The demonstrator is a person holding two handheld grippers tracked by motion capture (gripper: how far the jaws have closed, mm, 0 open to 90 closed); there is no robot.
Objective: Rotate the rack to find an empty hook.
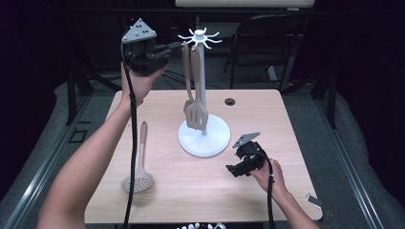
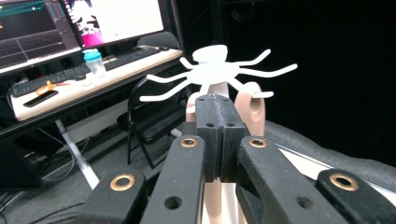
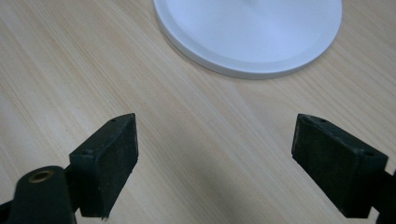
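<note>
Jaws of the left gripper (image 2: 215,135) are pressed together, holding nothing — the hanging spatula (image 1: 195,114) sits just past their tips, long handle straight down from the rack (image 1: 199,38). Right gripper (image 3: 212,163) jaws are spread wide above the table (image 3: 70,56), with the rack's base beyond them.

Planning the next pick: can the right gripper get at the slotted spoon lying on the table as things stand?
Probably yes. The right gripper is open and low over the table; the slotted spoon lies flat, with bare wood between. The left forearm and its cable alongside it may crowd the approach.
</note>
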